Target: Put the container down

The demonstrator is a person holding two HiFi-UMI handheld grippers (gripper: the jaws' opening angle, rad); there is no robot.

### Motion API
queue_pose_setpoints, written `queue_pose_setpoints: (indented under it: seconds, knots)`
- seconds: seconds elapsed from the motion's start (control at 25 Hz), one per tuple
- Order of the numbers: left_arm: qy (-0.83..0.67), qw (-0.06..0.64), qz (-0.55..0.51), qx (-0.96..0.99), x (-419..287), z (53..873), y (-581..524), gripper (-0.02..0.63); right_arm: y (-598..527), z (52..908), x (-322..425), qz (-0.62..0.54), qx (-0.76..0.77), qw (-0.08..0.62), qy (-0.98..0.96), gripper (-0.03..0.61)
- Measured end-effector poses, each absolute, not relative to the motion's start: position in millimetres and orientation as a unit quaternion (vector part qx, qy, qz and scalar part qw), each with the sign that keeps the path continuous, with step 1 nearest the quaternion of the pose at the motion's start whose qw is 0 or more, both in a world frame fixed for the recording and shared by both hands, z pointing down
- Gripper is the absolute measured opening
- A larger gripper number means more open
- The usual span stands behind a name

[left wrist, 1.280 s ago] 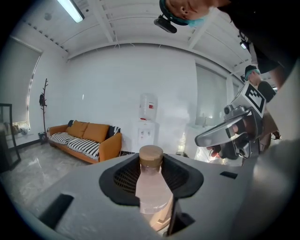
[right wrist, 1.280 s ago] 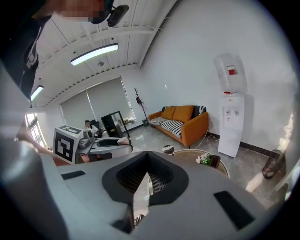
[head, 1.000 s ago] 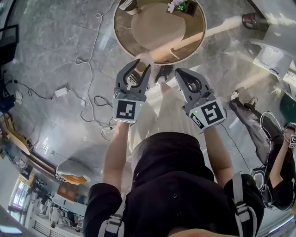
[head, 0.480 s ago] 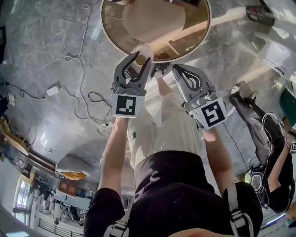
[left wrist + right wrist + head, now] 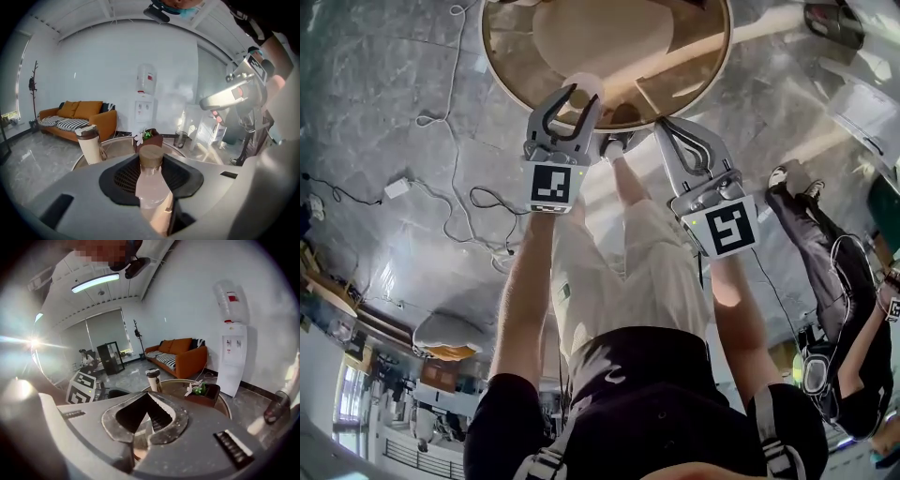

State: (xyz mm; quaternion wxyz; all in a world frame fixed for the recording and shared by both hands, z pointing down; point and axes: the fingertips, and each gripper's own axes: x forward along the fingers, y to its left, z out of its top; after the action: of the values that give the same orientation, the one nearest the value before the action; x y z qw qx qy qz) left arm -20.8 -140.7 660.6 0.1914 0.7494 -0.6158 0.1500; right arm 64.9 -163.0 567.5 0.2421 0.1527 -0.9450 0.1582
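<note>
Left gripper (image 5: 578,103) has the container (image 5: 151,185): fingers clamped on its pale translucent body, wide apart because the body is wide. The brown lid (image 5: 151,156) sticks out past the fingertips. Grip is low on the body, which I read as leaving the base free to land first.

Container sits over the near rim of the round surface (image 5: 511,66). I can't tell from any view whether the base touches yet, so I judge it not set down.

Right gripper (image 5: 147,393) is empty, fingers together at the tips with nothing between them. It hangs just beside the left one, near the same rim. My guess is it's kept close as a spare support, not doing any work here.

Landing zone looks fine. The lidded tumbler (image 5: 89,144) and the flower planter (image 5: 150,139) stand further in on the surface, well apart from the near edge.

Pose: both forearms stretched forward from the body, roughly parallel, marker cubes facing up at the head camera. Both grippers point ahead and slant down toward the surface, the left one lined up on the rim and the right angled slightly inward.
</note>
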Motion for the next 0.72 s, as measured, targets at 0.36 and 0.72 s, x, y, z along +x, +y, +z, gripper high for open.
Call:
queue_pose_setpoints:
  seconds: [0.36,0.72]
  knots:
    - [-0.618,0.208,0.16,0.741,-19,717,-173,0.147,-188,589,74,0.162,0.166,0.249,-0.94,0.003]
    - [-0.6,0.213,0.18,0.75,-10,757,-199,0.146,-198,618,80,0.176,0.178,0.264,-0.931,0.004]
